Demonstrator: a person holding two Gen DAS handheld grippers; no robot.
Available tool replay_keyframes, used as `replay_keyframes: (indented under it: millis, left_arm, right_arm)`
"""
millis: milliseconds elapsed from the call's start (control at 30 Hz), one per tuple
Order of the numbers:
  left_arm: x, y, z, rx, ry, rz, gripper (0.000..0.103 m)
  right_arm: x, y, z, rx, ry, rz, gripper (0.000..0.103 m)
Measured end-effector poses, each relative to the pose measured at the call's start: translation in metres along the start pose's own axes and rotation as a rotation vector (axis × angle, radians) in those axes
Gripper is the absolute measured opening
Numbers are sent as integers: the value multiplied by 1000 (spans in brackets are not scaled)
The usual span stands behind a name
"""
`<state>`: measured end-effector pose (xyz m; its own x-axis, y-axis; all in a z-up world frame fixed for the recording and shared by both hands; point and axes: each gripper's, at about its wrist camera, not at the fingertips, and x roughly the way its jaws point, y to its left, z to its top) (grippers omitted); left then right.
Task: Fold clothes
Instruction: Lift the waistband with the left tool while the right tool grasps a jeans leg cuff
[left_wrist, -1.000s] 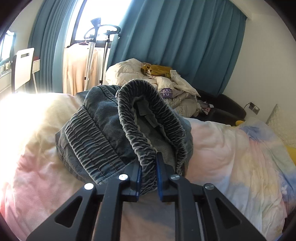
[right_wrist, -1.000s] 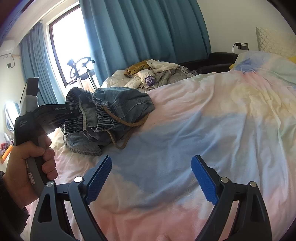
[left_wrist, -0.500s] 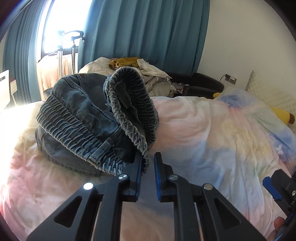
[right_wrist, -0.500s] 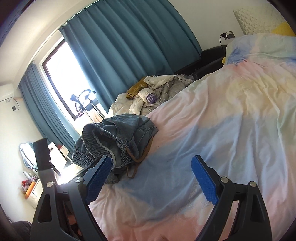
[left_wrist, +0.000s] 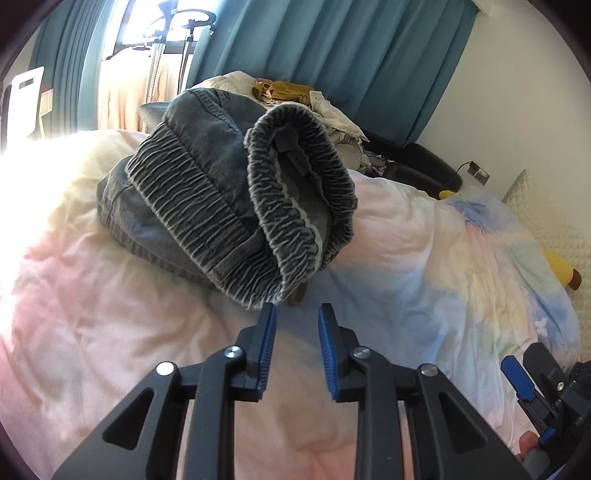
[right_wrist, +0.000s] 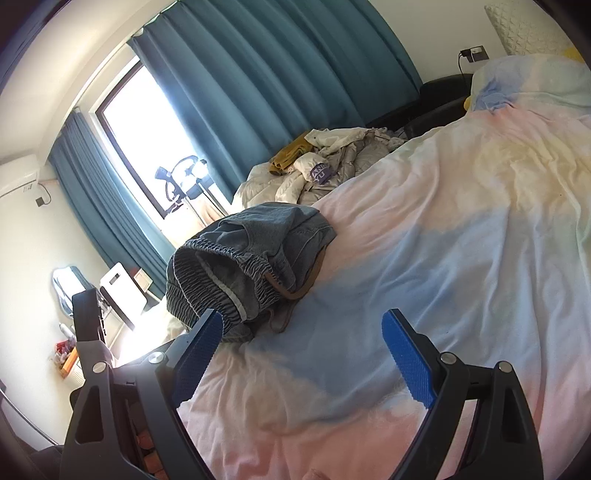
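A grey-blue denim garment (left_wrist: 221, 199) with an elastic ruched waistband lies bunched on the pastel bed cover (left_wrist: 424, 258). Its waistband stands up as an open loop. My left gripper (left_wrist: 297, 314) sits just short of the waistband's lower edge; its jaws are opening and nothing is between them. In the right wrist view the same garment (right_wrist: 251, 258) lies left of centre with a brown drawstring (right_wrist: 314, 273) trailing out. My right gripper (right_wrist: 303, 325) hangs wide open over the bed cover (right_wrist: 443, 240), near the garment's front edge and holding nothing.
A heap of pale clothes (left_wrist: 325, 107) lies past the bed's far end, before teal curtains. A black seat (left_wrist: 417, 166) stands by the wall. A yellow soft toy (left_wrist: 561, 266) lies by the pillow. A clothes stand (left_wrist: 184, 29) is at the bright window.
My left gripper let go of the waistband, its jaws parted and it drew back. The garment settled onto the bed. The right wrist view tilted.
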<state>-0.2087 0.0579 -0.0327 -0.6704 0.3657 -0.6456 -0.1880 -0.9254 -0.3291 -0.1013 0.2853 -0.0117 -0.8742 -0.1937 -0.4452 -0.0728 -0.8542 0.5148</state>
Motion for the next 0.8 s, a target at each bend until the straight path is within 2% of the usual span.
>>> replay_keyframes:
  millis: [100, 167, 233, 300, 367, 567, 700, 800]
  left_arm:
    - [-14, 21, -8, -51, -28, 5, 24]
    - [-21, 33, -11, -76, -39, 18, 24]
    - [-23, 40, -6, -63, -46, 40, 24]
    - [-23, 44, 1, -55, -75, 45, 26]
    - [-19, 53, 9, -77, -100, 30, 29]
    - [2, 90, 36, -255, -113, -48, 33]
    - [20, 109, 47, -332, -87, -110, 34]
    - [23, 111, 58, -350, -120, -141, 34]
  right_arm:
    - [-1, 9, -11, -1, 21, 13, 89]
    - [-2, 21, -19, -62, 12, 6, 89]
    - [3, 32, -23, -134, 13, -25, 89]
    - [9, 35, -26, -135, 23, -11, 89]
    - [17, 34, -29, -119, 40, 7, 89]
    - [39, 28, -35, -90, 95, 18, 89]
    - [44, 24, -33, -59, 93, 41, 89]
    - [45, 24, -33, -67, 94, 44, 89]
